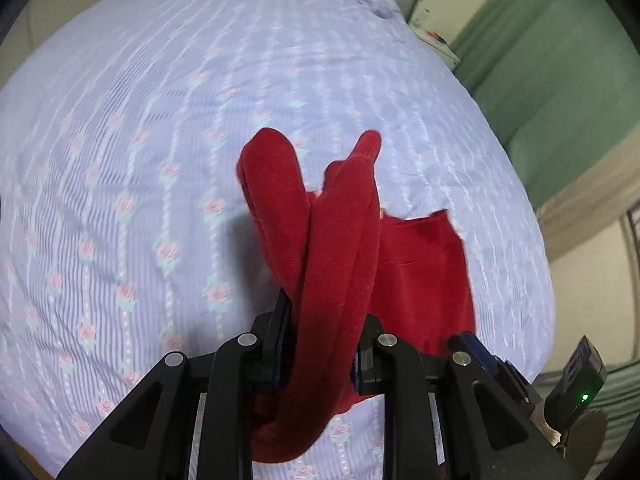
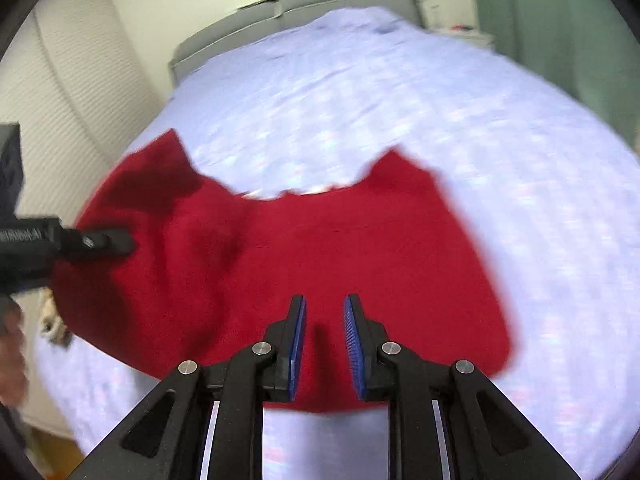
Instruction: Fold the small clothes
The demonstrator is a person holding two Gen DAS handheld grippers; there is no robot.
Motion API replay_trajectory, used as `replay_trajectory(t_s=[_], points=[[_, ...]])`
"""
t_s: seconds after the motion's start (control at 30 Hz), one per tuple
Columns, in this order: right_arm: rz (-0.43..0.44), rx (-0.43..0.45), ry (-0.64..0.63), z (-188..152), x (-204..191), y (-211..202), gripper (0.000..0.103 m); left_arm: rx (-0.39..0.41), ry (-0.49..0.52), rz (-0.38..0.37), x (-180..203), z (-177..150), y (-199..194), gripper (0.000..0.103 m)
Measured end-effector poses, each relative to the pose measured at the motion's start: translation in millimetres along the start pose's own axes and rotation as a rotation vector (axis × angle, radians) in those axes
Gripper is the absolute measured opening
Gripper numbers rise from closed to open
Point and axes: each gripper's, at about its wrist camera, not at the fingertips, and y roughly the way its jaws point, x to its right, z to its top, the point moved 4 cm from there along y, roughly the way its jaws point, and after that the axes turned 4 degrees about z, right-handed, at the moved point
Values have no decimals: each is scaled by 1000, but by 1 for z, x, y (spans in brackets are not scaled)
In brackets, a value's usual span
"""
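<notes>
Left gripper [image 1: 320,336] clamps red garment [image 2: 320,248] (fingertips hidden); right gripper [image 2: 325,344] parted above it

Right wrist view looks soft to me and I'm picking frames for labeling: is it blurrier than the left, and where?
Right wrist: motion blur smears the bedsheet print and the red garment edges; only the right tool is crisp. Left wrist: sharper, rose print readable, mild smear at left; left tool casts a shadow.
</notes>
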Motion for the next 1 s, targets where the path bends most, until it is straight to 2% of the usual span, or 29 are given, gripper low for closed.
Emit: replay_trajectory(t_s=[0.1, 0.2, 0.43, 0.63, 0.8, 0.83, 0.87, 0.9, 0.93, 1.0], points=[[-27, 36, 67, -3, 38, -20, 22, 1, 54, 1, 39, 5, -1, 24], [-37, 62, 151, -6, 72, -34, 22, 16, 121, 40, 81, 8, 7, 24], [-40, 91, 220, -17, 109, -49, 22, 43, 251, 91, 162, -10, 39, 24], [-29, 102, 276, -31, 134, -49, 22, 90, 361, 134, 201, -40, 64, 25], [-62, 95, 293, -42, 145, -52, 22, 55, 384, 162, 207, -62, 94, 27], [-65, 92, 289, -44, 146, -53, 22, 51, 390, 161, 208, -66, 98, 29], [-73, 89, 284, -46, 146, -54, 22, 56, 390, 153, 209, -67, 101, 36], [-84, 87, 283, -48, 146, -54, 22, 58, 387, 124, 211, -69, 102, 43], [-91, 85, 283, -49, 148, -53, 22, 42, 367, 67, 211, -69, 104, 55], [-94, 82, 291, -53, 153, -56, 22, 22, 334, -11, 213, -68, 102, 65]])
